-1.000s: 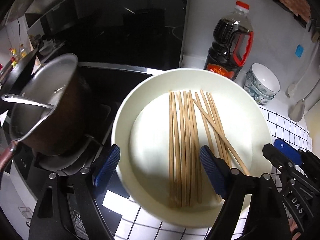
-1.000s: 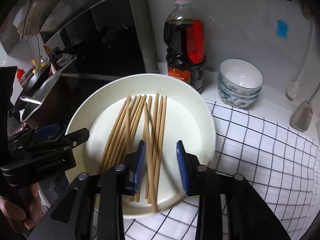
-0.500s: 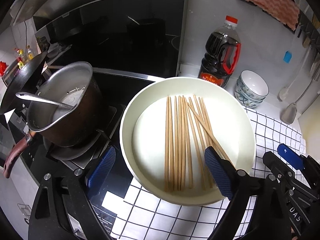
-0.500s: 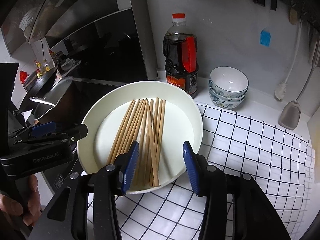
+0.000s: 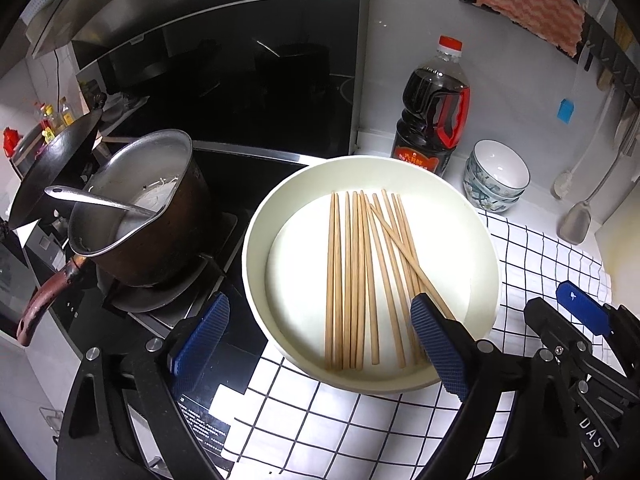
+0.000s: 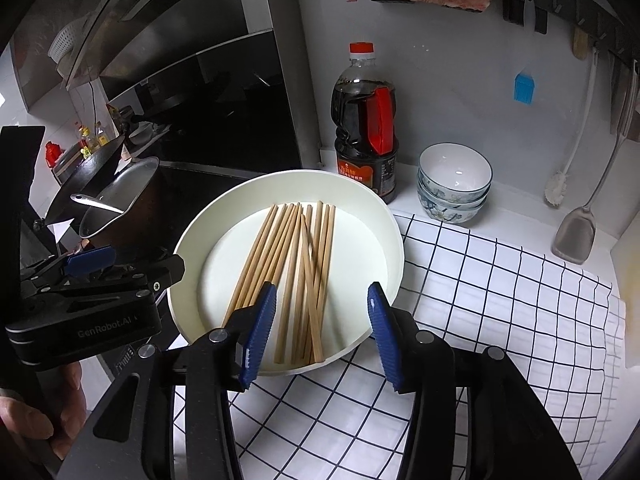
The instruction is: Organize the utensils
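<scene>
The stove (image 5: pixel 248 184) lies left of the plate (image 5: pixel 256 240), with a pot (image 5: pixel 136 216) on it touching nothing of the plate. A checked cloth (image 6: pixel 480 288) spreads under the plate's near edge and to its right. The plate itself holds the chopsticks (image 5: pixel 352 276), most lying side by side, one crossing the others at a slant. A dark bottle (image 6: pixel 366 136) and stacked bowls (image 6: pixel 454 184) stand behind the plate. My left gripper (image 5: pixel 320 344) hangs at the plate's near rim, jaws wide apart and holding nothing. My right gripper (image 6: pixel 322 332) hovers over the chopsticks' near ends, jaws also apart and empty.
</scene>
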The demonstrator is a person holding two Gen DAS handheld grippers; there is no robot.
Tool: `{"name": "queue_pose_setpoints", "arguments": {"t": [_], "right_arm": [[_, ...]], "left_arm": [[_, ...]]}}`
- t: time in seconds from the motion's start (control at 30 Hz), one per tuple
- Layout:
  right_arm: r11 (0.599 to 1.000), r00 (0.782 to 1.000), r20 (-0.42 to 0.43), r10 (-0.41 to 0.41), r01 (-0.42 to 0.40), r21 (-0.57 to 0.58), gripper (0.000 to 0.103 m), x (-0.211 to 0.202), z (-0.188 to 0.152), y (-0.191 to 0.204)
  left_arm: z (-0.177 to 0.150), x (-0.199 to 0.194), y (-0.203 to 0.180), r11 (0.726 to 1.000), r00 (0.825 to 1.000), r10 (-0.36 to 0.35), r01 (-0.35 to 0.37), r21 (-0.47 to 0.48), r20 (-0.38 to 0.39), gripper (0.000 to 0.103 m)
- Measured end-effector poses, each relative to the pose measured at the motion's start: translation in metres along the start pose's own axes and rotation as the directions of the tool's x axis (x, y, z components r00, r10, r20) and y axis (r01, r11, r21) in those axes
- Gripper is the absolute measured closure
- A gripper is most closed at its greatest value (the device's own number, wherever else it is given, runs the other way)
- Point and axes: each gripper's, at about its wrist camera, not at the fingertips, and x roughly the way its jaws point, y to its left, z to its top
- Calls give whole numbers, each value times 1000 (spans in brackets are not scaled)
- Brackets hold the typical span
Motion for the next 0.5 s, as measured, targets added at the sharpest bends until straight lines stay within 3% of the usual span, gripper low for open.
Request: {"name": "queue_pose_setpoints", "arguments": {"t": [0.5], "right_arm": [[1000, 1000, 8, 2, -2, 2, 53, -8, -1, 1]], "left_arm": [[-3, -7, -4, 1000, 1000, 7, -7, -1, 2, 10]]}}
